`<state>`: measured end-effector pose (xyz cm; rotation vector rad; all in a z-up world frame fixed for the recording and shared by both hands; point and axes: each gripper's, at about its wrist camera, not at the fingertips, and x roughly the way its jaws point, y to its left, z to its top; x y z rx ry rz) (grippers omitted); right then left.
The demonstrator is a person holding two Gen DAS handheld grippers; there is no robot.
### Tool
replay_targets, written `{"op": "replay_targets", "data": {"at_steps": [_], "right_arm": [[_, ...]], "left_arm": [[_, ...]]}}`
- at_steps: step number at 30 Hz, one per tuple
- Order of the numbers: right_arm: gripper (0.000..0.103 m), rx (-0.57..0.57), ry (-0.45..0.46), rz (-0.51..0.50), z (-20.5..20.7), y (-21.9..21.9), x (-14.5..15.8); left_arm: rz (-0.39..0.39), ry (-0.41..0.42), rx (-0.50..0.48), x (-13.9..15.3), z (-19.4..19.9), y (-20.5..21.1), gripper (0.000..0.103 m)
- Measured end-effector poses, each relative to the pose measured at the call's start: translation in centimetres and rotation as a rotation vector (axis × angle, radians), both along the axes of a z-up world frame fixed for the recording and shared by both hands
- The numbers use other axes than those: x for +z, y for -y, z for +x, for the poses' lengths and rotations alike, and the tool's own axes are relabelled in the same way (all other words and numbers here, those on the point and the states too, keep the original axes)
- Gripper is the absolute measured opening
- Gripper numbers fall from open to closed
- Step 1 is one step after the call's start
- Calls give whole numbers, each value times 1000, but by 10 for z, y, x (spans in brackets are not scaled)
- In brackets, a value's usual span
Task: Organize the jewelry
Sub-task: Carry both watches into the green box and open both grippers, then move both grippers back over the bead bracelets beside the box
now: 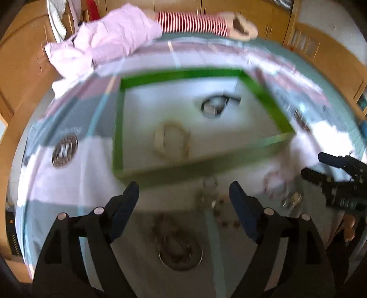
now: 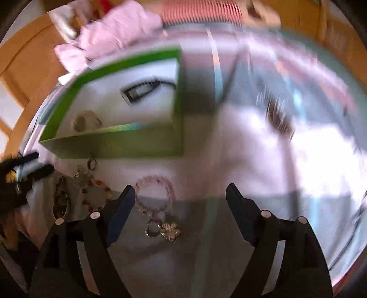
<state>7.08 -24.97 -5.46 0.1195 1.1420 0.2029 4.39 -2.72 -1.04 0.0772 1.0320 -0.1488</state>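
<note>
Jewelry lies loose on the bed, in a cluster just below the near wall of the shallow green-rimmed open box with white floor (image 1: 268,139). In the right wrist view: pink beaded bracelet (image 2: 154,194) nearest the right gripper (image 2: 180,194), a small silver ring and gold flower-shaped brooch (image 2: 170,230) below it, amber bead bracelet (image 2: 97,194) to its left, dark oval pendant piece (image 2: 60,201) further left, a small dark ring (image 2: 91,164) touching or almost touching the box's near wall. Blurred, so fine detail is unreadable.

Inside the box: a beige bead loop (image 1: 172,141) near the middle and a dark-framed watch-like piece (image 1: 213,106) toward the far right corner. Rest of the box floor is bare.

Left gripper (image 1: 184,193) tongs apart, nothing between them, over blurred brown beads (image 1: 176,243) by the box's near edge. Right gripper tongs also apart and empty, pink bracelet lying beside the left finger (image 2: 121,206), contact unclear.

Patchwork bedspread in grey, white, pink and teal (image 2: 263,160) is open to the right of the box. Round printed emblem (image 1: 65,150) left of the box. Crumpled pink cloth (image 1: 110,39) and red-and-white striped fabric (image 1: 192,21) at the far edge, well apart from the box. Wooden cabinets (image 1: 325,45) behind.
</note>
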Motion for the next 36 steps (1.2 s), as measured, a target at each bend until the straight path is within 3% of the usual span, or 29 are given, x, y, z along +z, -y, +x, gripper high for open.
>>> {"op": "replay_targets", "data": {"at_steps": [3, 12, 19, 28, 33, 36], "right_arm": [[80, -33, -62, 44, 6, 0, -16], [80, 4, -43, -86, 0, -17, -19], [80, -55, -21, -123, 2, -4, -17], [80, 66, -16, -217, -1, -32, -34], [80, 221, 43, -122, -12, -54, -20], [80, 224, 88, -165, -15, -54, -13]], "left_arm": [[51, -55, 5, -22, 3, 8, 81], [77, -163, 85, -62, 26, 1, 83], [85, -138, 208, -45, 26, -34, 83], [85, -167, 255, -43, 34, -49, 83], [75, -191, 266, -48, 36, -52, 83], [52, -193, 275, -48, 37, -55, 83]]}}
